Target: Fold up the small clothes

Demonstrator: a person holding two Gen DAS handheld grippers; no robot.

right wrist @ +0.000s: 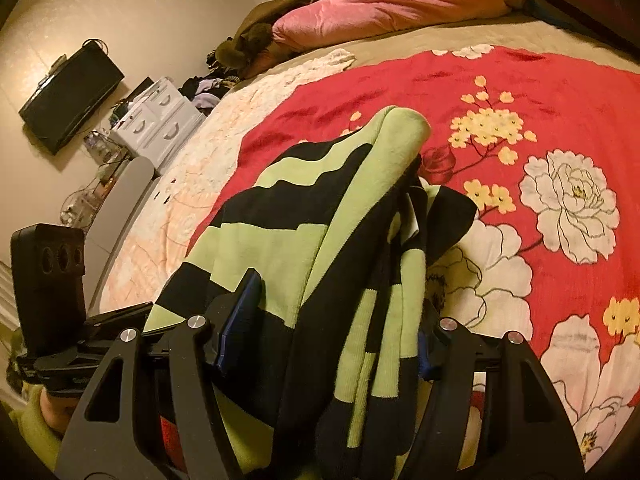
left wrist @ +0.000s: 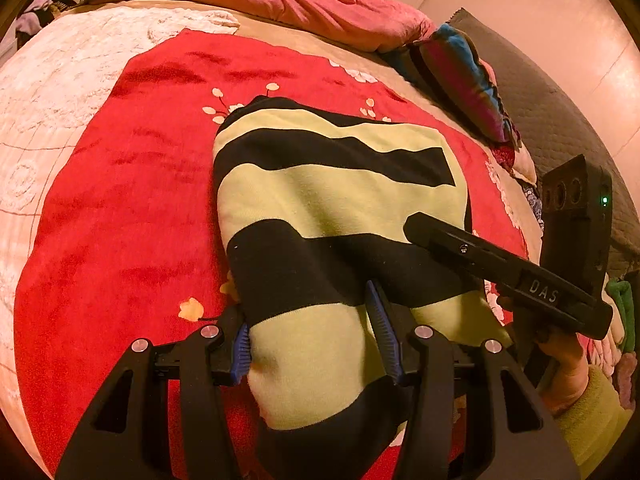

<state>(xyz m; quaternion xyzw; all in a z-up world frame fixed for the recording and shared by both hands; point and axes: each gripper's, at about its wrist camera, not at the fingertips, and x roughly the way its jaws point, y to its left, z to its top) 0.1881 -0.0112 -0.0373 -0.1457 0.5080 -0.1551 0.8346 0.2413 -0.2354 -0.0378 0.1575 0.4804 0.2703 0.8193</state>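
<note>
A lime-green and black striped garment [left wrist: 336,200] lies folded on a red floral blanket [left wrist: 120,200] on the bed. My left gripper [left wrist: 314,344] has its blue-padded fingers on either side of the garment's near end, with cloth filling the gap. My right gripper [right wrist: 324,320] also holds a thick bunch of the same garment [right wrist: 304,248] between its fingers; its body shows in the left wrist view [left wrist: 500,268] at the garment's right edge. The left gripper's body shows at the left of the right wrist view [right wrist: 48,280].
A pink quilt [left wrist: 300,0] lies along the bed's far side. A multicoloured folded cloth [left wrist: 460,76] sits at the right edge by the grey headboard [left wrist: 560,128]. A white textured cover [left wrist: 48,100] lies left of the blanket. A TV [right wrist: 68,92] and white drawers [right wrist: 160,116] stand beyond the bed.
</note>
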